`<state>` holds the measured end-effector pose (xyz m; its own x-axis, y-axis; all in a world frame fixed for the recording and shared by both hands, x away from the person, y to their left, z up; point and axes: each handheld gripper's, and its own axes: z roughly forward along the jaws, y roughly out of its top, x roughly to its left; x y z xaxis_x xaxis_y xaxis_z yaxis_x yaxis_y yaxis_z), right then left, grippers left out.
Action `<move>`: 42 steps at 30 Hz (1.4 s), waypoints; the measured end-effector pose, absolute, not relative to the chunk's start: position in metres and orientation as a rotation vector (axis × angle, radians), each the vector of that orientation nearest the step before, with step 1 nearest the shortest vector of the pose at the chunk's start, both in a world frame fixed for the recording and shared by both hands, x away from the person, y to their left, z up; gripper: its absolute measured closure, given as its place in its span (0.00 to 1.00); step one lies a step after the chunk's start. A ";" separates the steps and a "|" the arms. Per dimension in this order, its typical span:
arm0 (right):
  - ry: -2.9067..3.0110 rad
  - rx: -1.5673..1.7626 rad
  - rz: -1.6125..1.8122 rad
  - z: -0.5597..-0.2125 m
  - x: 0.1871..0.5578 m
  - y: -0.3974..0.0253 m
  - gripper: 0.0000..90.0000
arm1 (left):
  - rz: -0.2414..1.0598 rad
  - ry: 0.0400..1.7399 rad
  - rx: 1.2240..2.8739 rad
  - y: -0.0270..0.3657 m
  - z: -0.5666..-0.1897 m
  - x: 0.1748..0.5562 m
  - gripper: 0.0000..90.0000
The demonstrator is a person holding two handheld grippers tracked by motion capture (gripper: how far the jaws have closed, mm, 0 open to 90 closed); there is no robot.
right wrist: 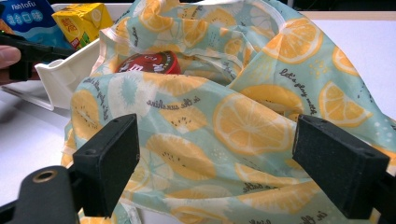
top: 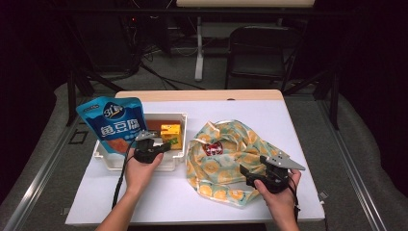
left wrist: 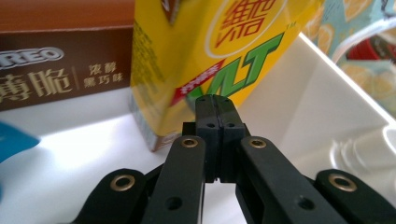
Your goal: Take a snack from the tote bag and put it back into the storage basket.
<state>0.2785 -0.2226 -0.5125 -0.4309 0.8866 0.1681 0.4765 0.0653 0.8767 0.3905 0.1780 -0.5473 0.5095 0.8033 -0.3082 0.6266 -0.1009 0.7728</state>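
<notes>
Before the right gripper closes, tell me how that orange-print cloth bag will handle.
The orange-print cloth bag lies crumpled in soft folds, so it will probably flop and sag. The red-lidded item inside may shift or weigh one side down. The right gripper will likely pinch fabric alone.

Carton (top: 171, 134) in bin (top: 179, 118), left of bag (top: 226, 159)

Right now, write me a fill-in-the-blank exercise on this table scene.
1. The left hand-held gripper has its jaws ____.
2. The right hand-held gripper faces the ____-patterned fabric bag.
3. The yellow drink carton stands in the ____ plastic bin.

Missing words: shut; citrus; white
</notes>
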 end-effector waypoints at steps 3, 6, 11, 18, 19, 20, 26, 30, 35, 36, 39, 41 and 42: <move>1.937 1.353 1.324 -0.512 0.278 -0.222 0.17 | 0.244 1.211 1.794 0.177 -0.548 0.393 1.00; 1.937 1.354 1.322 -0.513 0.278 -0.222 0.17 | 0.239 1.202 1.803 0.174 -0.547 0.395 1.00; 1.927 1.337 1.322 -0.511 0.276 -0.221 0.17 | 0.226 1.194 1.781 0.171 -0.547 0.398 1.00; 1.910 1.286 1.365 -0.506 0.274 -0.220 0.31 | 0.253 1.125 1.715 0.174 -0.537 0.382 0.93; 1.910 1.282 1.386 -0.505 0.274 -0.219 0.35 | 0.281 1.112 1.715 0.175 -0.532 0.376 0.91; 1.920 1.268 1.400 -0.504 0.275 -0.218 0.40 | 0.298 1.092 1.719 0.176 -0.529 0.372 0.91; 1.944 1.247 1.487 -0.496 0.281 -0.209 0.71 | 0.345 0.961 1.668 0.168 -0.510 0.338 0.84; 1.965 1.230 1.494 -0.492 0.290 -0.200 0.85 | 0.341 0.896 1.672 0.149 -0.506 0.320 0.81; 1.968 1.197 1.471 -0.493 0.301 -0.187 0.98 | 0.301 0.861 1.721 0.121 -0.509 0.317 0.81; 1.966 1.191 1.465 -0.493 0.304 -0.185 0.99 | 0.294 0.856 1.721 0.116 -0.510 0.318 0.80; 1.949 1.202 1.450 -0.495 0.313 -0.180 0.99 | 0.297 0.860 1.714 0.102 -0.512 0.321 0.80; 1.949 1.228 1.453 -0.498 0.319 -0.176 0.99 | 0.295 0.865 1.743 0.096 -0.512 0.324 0.81; 1.956 1.244 1.444 -0.500 0.321 -0.173 0.99 | 0.323 0.882 1.734 0.092 -0.513 0.325 0.81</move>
